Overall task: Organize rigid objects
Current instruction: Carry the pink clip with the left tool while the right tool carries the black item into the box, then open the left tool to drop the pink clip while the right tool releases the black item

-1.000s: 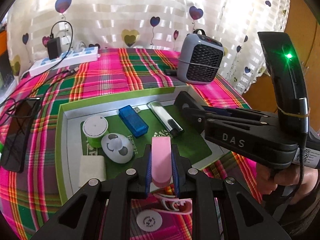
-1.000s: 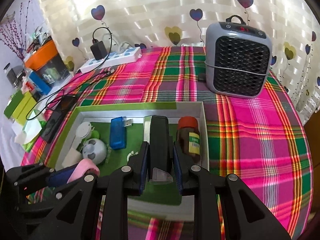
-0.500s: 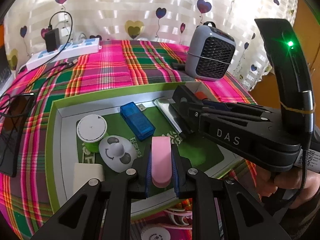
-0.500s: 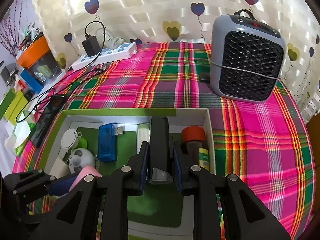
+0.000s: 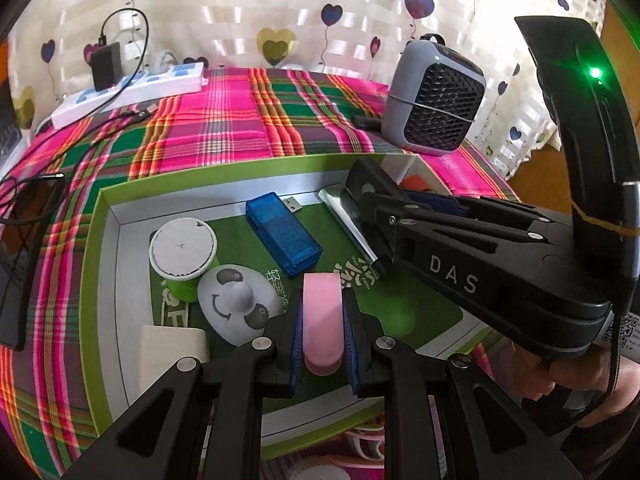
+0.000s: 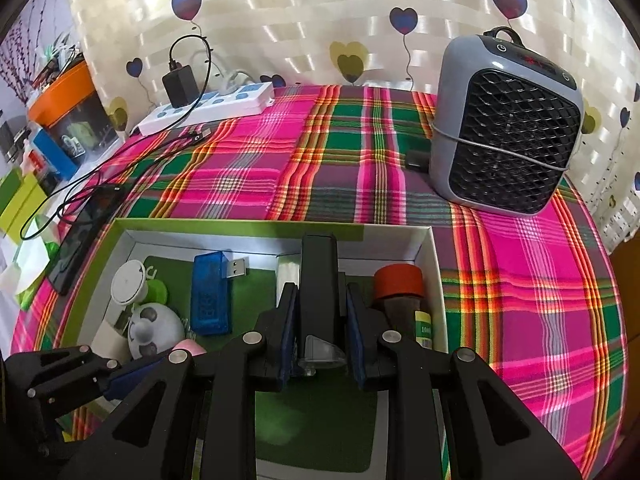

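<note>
A green-rimmed open box [image 5: 105,216] lies on the plaid table. My left gripper [image 5: 322,322] is shut on a pink oblong object [image 5: 321,312] and holds it over the box's green floor. My right gripper [image 6: 322,322] is shut on a black flat object [image 6: 319,280] over the box's right half; it shows in the left wrist view [image 5: 372,216] too. In the box lie a blue USB device [image 5: 282,236], a silver lighter [image 5: 346,216], a white round lid on a green cup [image 5: 183,246], a panda-face piece [image 5: 236,304], a cream block [image 5: 172,352] and a red-capped brown bottle [image 6: 400,300].
A grey mesh-front heater [image 6: 506,132] stands at the back right. A white power strip [image 5: 132,92] with a black charger lies at the back left, cables run to a dark phone [image 5: 24,264] on the left. Coloured boxes [image 6: 52,128] stand off the left edge.
Both grippers have moved forward over the box with their objects held. The pink object now hangs above the box floor instead of its near rim.
</note>
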Action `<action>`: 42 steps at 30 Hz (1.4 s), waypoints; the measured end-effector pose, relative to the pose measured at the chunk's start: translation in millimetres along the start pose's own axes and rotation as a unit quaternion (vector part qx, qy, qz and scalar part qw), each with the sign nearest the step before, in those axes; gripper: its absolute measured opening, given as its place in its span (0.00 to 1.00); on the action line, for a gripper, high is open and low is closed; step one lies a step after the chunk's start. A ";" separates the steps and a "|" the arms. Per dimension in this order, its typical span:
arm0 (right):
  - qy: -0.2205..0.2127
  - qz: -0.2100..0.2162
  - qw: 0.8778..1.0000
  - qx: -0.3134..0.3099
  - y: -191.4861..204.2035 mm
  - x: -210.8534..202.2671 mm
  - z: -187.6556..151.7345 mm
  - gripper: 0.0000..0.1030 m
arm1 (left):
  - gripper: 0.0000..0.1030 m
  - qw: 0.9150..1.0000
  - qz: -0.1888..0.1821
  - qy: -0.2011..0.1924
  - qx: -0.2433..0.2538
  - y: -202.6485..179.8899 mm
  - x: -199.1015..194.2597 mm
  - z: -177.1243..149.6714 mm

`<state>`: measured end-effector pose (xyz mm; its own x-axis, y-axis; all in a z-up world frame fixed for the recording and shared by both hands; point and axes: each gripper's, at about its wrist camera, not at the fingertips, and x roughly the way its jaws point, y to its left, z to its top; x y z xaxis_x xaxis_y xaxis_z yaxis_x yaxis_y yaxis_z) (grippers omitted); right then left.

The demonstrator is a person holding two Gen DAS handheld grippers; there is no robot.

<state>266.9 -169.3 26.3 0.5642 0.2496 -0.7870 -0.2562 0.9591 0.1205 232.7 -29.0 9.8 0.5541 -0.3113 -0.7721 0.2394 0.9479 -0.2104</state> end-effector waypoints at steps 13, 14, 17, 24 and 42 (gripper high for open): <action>0.000 -0.001 1.000 0.000 0.8 0.3 -0.2 0.24 | 0.16 1.000 0.006 -0.001 0.003 -0.7 1.3 -0.4; 0.000 -0.001 1.000 0.001 0.9 0.3 -0.2 0.24 | 0.16 1.000 0.006 -0.001 0.003 -0.7 1.3 -0.5; 0.000 0.000 1.000 0.002 0.7 0.8 0.0 0.24 | 0.17 1.000 0.006 -0.001 0.003 -1.0 1.4 -0.5; -0.001 -0.001 1.000 0.005 0.1 0.0 -0.2 0.24 | 0.18 1.000 0.006 -0.001 0.003 -1.5 1.5 -0.5; -0.013 -0.004 1.000 0.011 -1.7 -3.8 -1.1 0.32 | 0.33 1.000 0.013 -0.001 0.012 -3.7 0.3 -0.9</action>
<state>264.4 -172.1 28.4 0.5858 0.2452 -0.7725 -0.2339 0.9637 0.1286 231.3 -32.5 9.8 0.5623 -0.2864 -0.7758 0.2440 0.9538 -0.1752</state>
